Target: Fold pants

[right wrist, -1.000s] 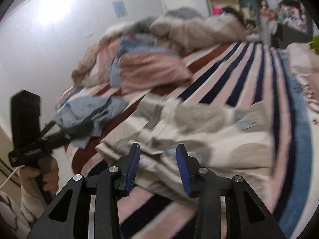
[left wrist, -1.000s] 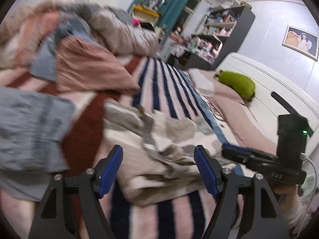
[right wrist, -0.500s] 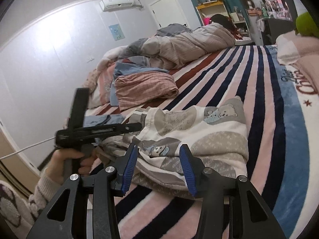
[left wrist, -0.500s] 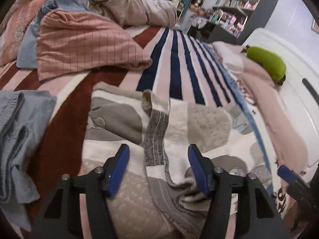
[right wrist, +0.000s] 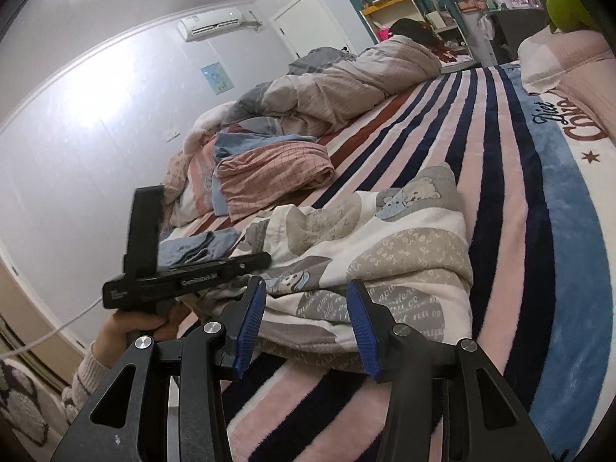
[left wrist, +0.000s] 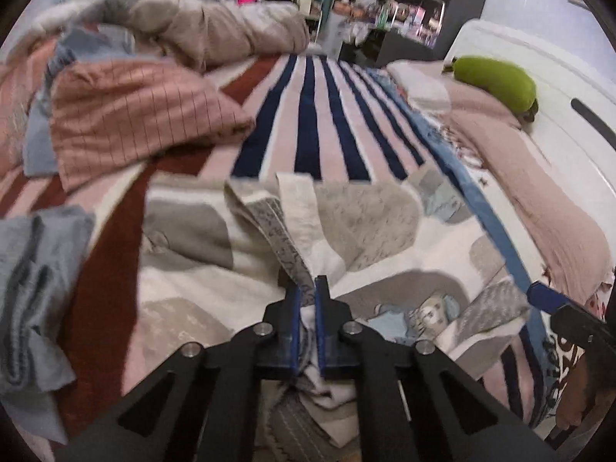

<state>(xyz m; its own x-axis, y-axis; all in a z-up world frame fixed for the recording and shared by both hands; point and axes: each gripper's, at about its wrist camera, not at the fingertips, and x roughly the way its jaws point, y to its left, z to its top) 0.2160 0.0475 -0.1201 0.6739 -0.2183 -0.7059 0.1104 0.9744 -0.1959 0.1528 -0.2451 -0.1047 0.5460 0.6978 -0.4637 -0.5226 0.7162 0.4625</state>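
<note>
The pants point(left wrist: 385, 254) are fleece, white with grey and beige patches and bear prints, lying crumpled on the striped bed blanket point(left wrist: 308, 123). My left gripper point(left wrist: 307, 292) is shut on a raised fold of the pants near their near edge. In the right wrist view the pants point(right wrist: 385, 254) lie just beyond my right gripper point(right wrist: 306, 308), which is open and empty, its blue pads point(right wrist: 250, 323) close to the near hem. The left gripper's body point(right wrist: 181, 273) and the hand holding it show at the left of that view.
A pink checked garment point(left wrist: 134, 115) and a blue-grey garment point(left wrist: 34, 288) lie left of the pants. A heaped duvet point(left wrist: 215, 27) lies at the far end. Pink bedding point(left wrist: 539, 192) and a green pillow point(left wrist: 496, 81) lie at the right by the white headboard.
My left gripper has closed on a fold of the pants; it was open half a second ago. My right gripper has moved closer to the near hem and stays open.
</note>
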